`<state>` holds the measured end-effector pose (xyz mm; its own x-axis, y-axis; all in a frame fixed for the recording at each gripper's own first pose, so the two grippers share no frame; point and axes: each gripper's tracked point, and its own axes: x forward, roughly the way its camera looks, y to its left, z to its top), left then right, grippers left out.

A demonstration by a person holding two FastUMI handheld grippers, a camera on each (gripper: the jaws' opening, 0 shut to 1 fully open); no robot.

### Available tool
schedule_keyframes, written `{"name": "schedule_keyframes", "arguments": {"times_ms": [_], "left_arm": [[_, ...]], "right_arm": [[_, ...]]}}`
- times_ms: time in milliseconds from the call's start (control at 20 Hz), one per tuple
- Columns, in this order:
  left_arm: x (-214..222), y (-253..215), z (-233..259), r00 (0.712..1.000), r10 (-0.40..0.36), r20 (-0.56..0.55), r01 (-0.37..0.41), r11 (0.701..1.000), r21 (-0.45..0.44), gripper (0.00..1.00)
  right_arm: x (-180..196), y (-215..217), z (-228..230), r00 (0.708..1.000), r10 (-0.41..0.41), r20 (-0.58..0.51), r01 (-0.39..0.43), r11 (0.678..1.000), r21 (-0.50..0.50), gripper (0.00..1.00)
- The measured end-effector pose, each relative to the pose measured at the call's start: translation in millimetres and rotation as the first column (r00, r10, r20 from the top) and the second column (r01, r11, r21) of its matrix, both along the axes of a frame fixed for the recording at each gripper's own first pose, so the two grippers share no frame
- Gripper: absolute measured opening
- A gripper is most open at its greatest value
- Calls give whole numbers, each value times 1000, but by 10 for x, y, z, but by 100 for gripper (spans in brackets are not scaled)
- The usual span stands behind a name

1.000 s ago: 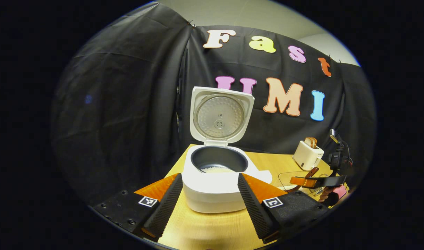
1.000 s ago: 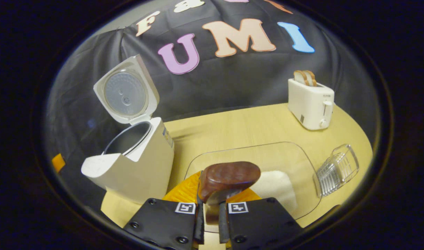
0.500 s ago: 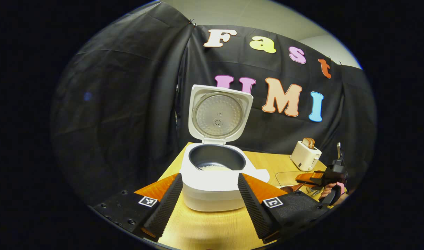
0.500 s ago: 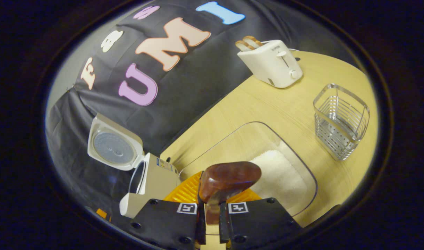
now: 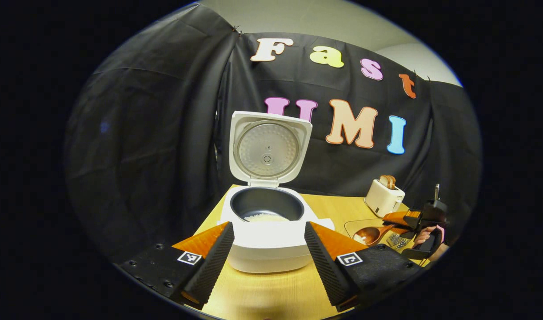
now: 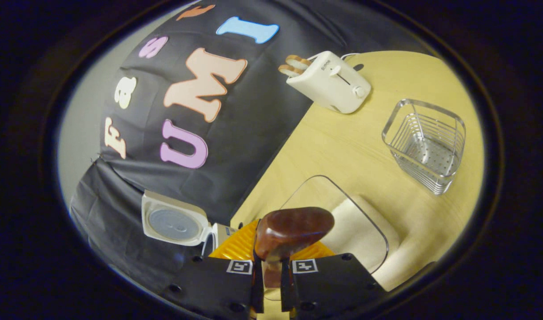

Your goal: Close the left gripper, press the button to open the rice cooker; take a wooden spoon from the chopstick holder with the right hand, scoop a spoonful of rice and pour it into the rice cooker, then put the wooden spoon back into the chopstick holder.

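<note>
The white rice cooker (image 5: 271, 242) stands open with its lid (image 5: 266, 149) upright, and a little rice (image 5: 266, 218) lies in the dark pot. My left gripper (image 5: 268, 231) is open, one finger on each side of the cooker's front, touching nothing. My right gripper (image 6: 270, 266) is shut on the brown wooden spoon (image 6: 293, 229), rolled to one side over the glass dish of rice (image 6: 358, 231). In the left gripper view the right gripper (image 5: 398, 218) holds the spoon (image 5: 371, 234) low at the dish, with a pale patch in its bowl. The wire chopstick holder (image 6: 425, 144) stands beyond the dish.
A white toaster (image 6: 327, 82) with bread slices stands at the back of the wooden table (image 6: 342, 146), also seen as the toaster (image 5: 384, 198) in the left gripper view. The black cloth wall closes off the back. A hand (image 5: 427, 235) grips the right gripper's handle.
My right gripper has rolled further and lowered the spoon to the dish of rice. The left gripper has drifted slightly, so the cooker sits a little more to the left.
</note>
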<state>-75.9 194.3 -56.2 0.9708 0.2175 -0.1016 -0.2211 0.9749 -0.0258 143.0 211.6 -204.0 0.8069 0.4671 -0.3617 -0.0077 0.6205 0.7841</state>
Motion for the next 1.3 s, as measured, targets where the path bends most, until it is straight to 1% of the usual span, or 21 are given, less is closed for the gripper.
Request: {"name": "schedule_keyframes", "arguments": {"times_ms": [100, 200, 300, 350, 400, 450, 500, 550, 650, 700, 800, 850, 900, 1000, 1050, 1200, 1250, 1300], "left_arm": [[31, -33, 5, 1000, -12, 0, 12, 1000, -1, 94], [50, -55, 11, 1000, -22, -1, 22, 1000, 3, 94], [74, -70, 23, 1000, -29, 0, 29, 1000, 5, 94], [86, -82, 25, 999, -32, 0, 32, 999, 4, 94], [94, -87, 30, 999, -36, 0, 36, 999, 1, 94], [101, -96, 39, 999, -38, 1, 38, 999, 0, 94], [101, -93, 41, 999, -40, 2, 40, 999, 1, 94], [97, -92, 34, 999, -41, 2, 41, 999, 1, 94], [95, -79, 42, 999, -43, 3, 43, 999, -2, 94], [93, -73, 46, 999, -42, 4, 42, 999, -5, 94], [84, -50, 37, 999, -37, 7, 37, 999, -12, 94], [74, -39, 35, 999, -34, 8, 34, 999, -16, 94], [70, -32, 24, 1000, -30, 8, 31, 999, -21, 94], [34, 3, 5, 1000, -23, 7, 24, 999, -27, 94], [16, 13, -9, 1000, -20, 7, 21, 999, -32, 94], [-18, 16, -27, 1000, -14, 6, 14, 998, -54, 94], [-36, 20, -40, 1000, -11, 4, 11, 998, -57, 94], [-43, 39, -63, 1000, -9, 3, 9, 998, -61, 94]], "right_arm": [[2, 2, 133, 1000, -7, 0, 7, 997, 76, 17], [27, 16, 261, 1000, -14, 0, 14, 990, 143, 18], [22, 25, 367, 1000, -17, 8, 16, 985, 171, 17], [28, 42, 400, 1000, -14, 10, 12, 984, 177, 18], [39, 59, 418, 1000, -10, 6, 8, 983, 185, 17], [37, 82, 456, 1000, -7, 3, 6, 980, 197, 18], [48, 105, 493, 1000, -5, -1, 5, 978, 207, 18], [39, 131, 529, 1000, -3, 0, 3, 977, 212, 16], [30, 216, 662, 1000, 12, 19, -15, 977, 210, 16], [27, 279, 747, 999, 23, 30, -29, 977, 209, 18], [18, 434, 923, 997, 51, 51, -61, 975, 213, 18], [10, 521, 1016, 996, 66, 61, -78, 973, 217, 20], [14, 618, 1111, 994, 80, 73, -94, 971, 218, 18], [18, 799, 1290, 990, 102, 98, -121, 967, 223, 18], [18, 900, 1367, 988, 114, 108, -136, 965, 225, 19], [30, 1203, 1516, 979, 148, 138, -173, 967, 190, 18], [14, 1316, 1558, 975, 163, 150, -188, 967, 172, 20], [10, 1441, 1607, 971, 178, 159, -203, 966, 158, 18]]}}
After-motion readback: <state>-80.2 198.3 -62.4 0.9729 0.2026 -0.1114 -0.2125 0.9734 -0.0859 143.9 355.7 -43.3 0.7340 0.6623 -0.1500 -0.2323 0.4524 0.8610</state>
